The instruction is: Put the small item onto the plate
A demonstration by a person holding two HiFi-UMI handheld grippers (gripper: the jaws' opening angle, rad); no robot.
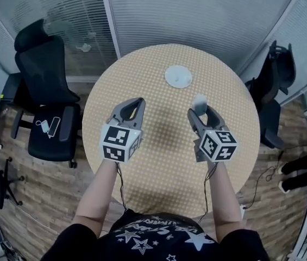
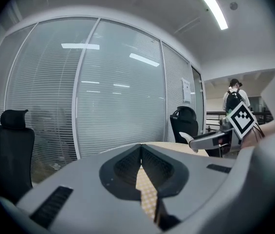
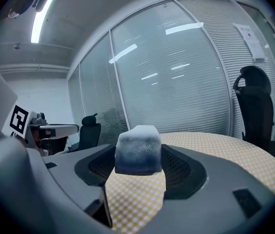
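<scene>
Your right tool (image 1: 201, 113) clamps the pale block (image 3: 138, 149), raised for the plate (image 1: 177, 76) at eleven o'clock; your left tool (image 1: 136, 106) idles closed, empty.

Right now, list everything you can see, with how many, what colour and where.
table: one, yellow check, centre
plate: one, white, far side of table
block: one, pale, between right gripper's jaws
chairs: two, black, left and right of table
cable: one, white, on left chair's seat
left gripper: grey, jaws together, empty, above table
right gripper: grey, shut on block, above table
</scene>
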